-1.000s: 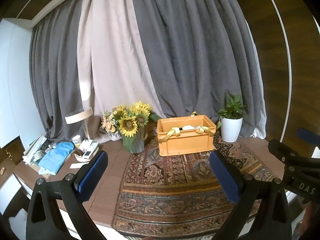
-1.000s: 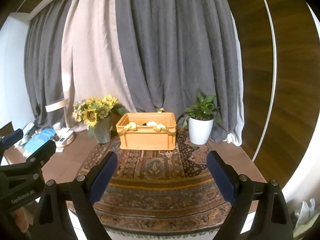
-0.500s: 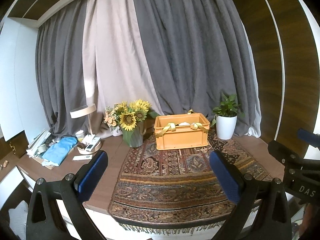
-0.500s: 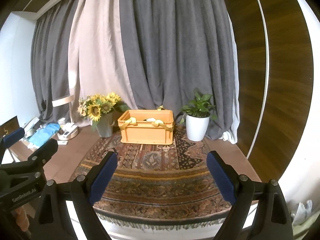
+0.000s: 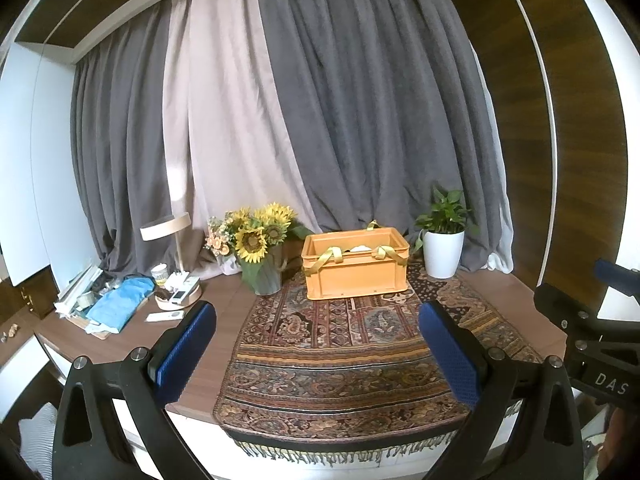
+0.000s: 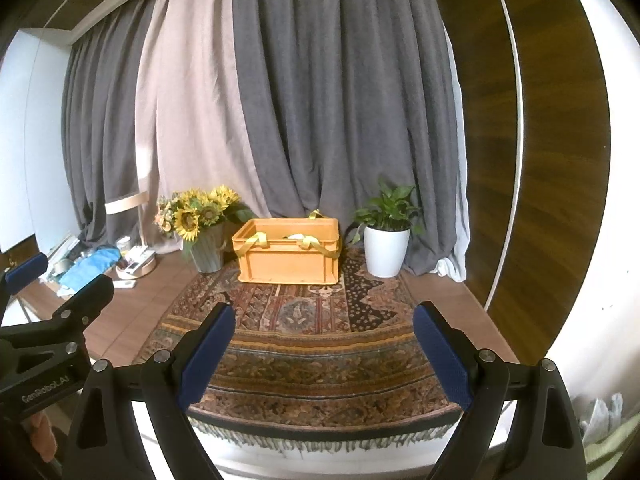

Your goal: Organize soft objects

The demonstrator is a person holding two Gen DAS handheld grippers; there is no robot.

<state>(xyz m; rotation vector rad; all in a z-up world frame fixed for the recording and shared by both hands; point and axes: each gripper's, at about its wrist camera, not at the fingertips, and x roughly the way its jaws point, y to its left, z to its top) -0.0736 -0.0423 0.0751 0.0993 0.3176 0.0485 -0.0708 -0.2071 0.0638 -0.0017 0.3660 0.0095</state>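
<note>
Both grippers hang spread and empty over the rug's (image 5: pixel 344 344) near edge: left gripper (image 5: pixel 316 344), right gripper (image 6: pixel 322 346). The crate (image 5: pixel 356 264) (yellow straps over its rim, something white inside) sits at 12 o'clock, sunflowers (image 5: pixel 260 236) at 11, potted plant (image 5: pixel 442 240) at 1.

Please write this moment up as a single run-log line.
left gripper: open, empty | right gripper: open, empty | orange crate: on rug, yellow straps over rim, white item inside | contact: none
</note>
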